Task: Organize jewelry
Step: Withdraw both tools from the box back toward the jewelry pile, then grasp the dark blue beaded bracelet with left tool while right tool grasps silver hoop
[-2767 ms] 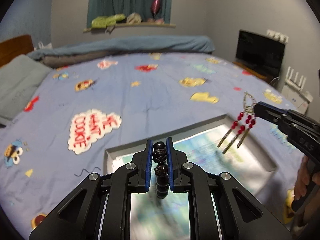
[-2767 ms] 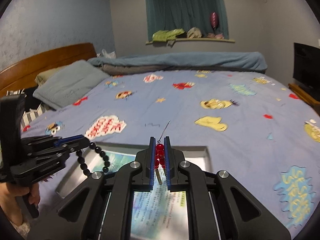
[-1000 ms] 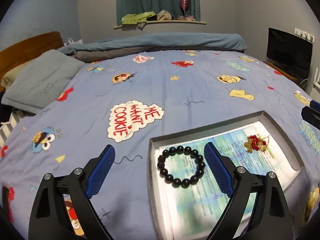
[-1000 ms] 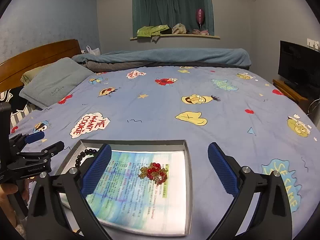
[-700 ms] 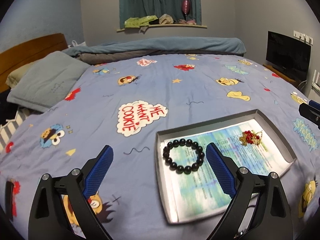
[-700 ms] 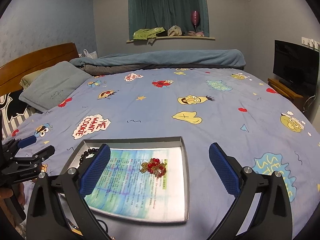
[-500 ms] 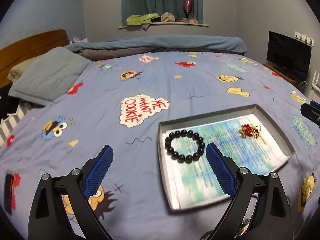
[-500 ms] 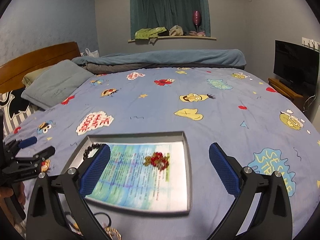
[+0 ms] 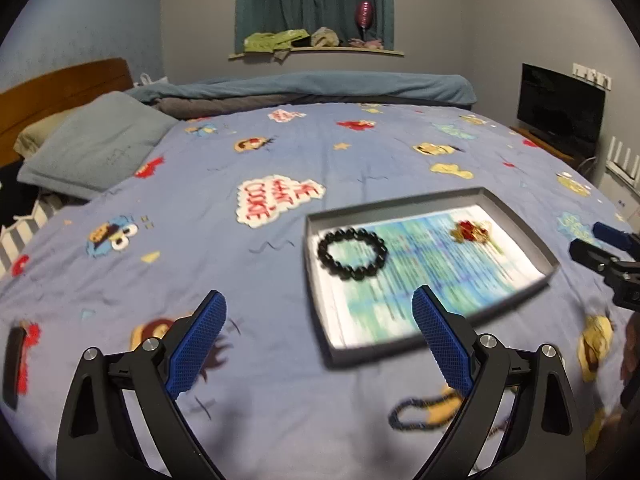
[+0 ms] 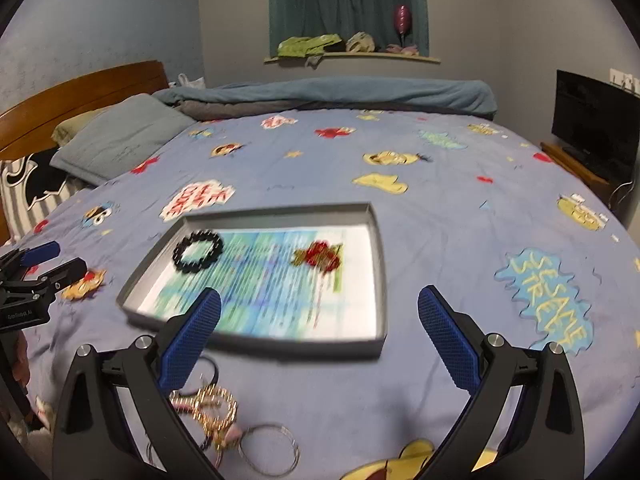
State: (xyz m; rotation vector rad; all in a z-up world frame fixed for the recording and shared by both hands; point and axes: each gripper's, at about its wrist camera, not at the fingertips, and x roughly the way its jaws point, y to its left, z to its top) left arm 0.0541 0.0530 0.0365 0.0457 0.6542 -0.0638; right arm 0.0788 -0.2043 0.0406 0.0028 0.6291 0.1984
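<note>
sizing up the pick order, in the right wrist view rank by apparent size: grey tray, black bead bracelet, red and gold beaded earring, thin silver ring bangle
1. Grey tray, far the largest.
2. Thin silver ring bangle, though nearer the camera, which inflates it.
3. Black bead bracelet and red and gold beaded earring look alike, blurred; no ranking.

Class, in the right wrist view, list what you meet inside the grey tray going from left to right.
Tray's left wall → black bead bracelet → red and gold earring → tray's right wall.

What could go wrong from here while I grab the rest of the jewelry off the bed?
The loose jewelry pile looks tangled, so the right gripper may lift several pieces at once. The tray rests on soft bedding; pressing nearby could tip it and slide out the black bead bracelet.
</note>
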